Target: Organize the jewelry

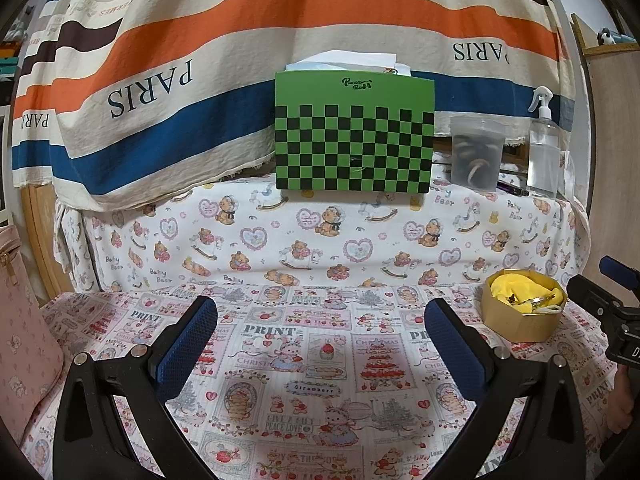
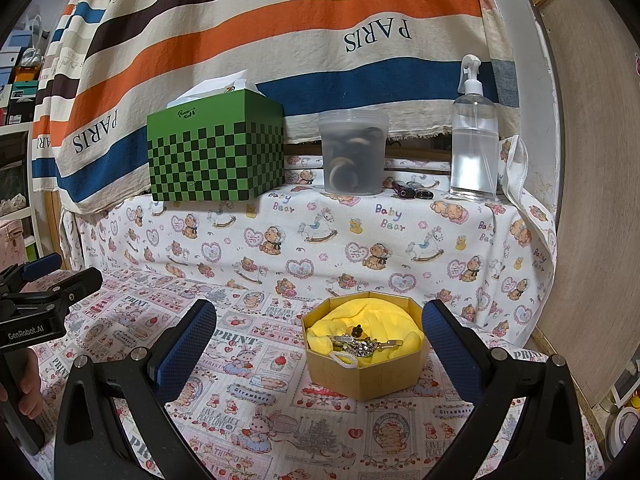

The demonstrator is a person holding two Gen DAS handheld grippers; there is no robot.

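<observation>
**Jewelry heaped in the yellow-lined box, both tools held wide and empty**

We hold two grippers over the printed tablecloth (image 2: pixel 248 396). The left gripper (image 1: pixel 320 344) has its fingers spread wide with nothing between them but cloth. The right gripper (image 2: pixel 320 350) is spread just as wide, and the octagonal box (image 2: pixel 362 378) sits on the table partly between its fingers, nearer the right one, though neither finger touches it as far as we can tell.

The jewelry (image 2: pixel 360 345) lies in that box, on a yellow cushion (image 2: pixel 360 314), bunched toward the near wall. It looks like a tangle of silvery metal pieces with a small dark charm on top and a white cord loop (image 2: pixel 345 359) hanging toward the near left. The heap's long axis runs roughly left to right across the box; the single pieces are too small for us to tell which way each points.

We cannot settle the step from this. The pieces may be gathered in the box because they were tidied into it, or they may be waiting there to be sorted out. Either way, any pinch on them would call for narrowing the fingers a great deal and coming down from above, since the pieces are thin, snarled and rest on soft padding.
</observation>
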